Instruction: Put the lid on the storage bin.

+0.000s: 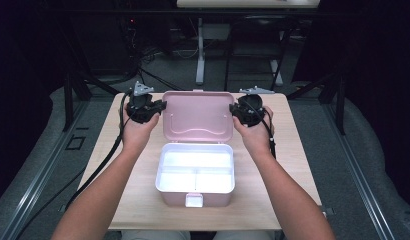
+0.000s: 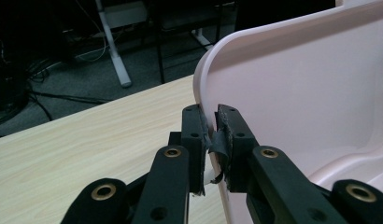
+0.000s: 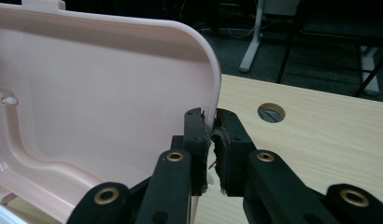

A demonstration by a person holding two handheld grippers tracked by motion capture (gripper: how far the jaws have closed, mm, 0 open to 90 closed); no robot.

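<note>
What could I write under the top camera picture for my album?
Two hands hold up the pink lid of an open box, left tool and right tool pinching its side edges.

Wooden table [image 1: 128,200], its round cable hole [image 3: 271,112], desk legs [image 1: 200,55] behind.

Box lid [image 1: 197,113]: plain pink plastic, no print or label that I can read
Box body [image 1: 195,176]: white inside, pink latch at the front, no lettering
Table [image 1: 293,150]: bare pale wood grain, no sign or number
Gripper bodies: black, no brand mark legible
Background: too dark to read anything
</note>
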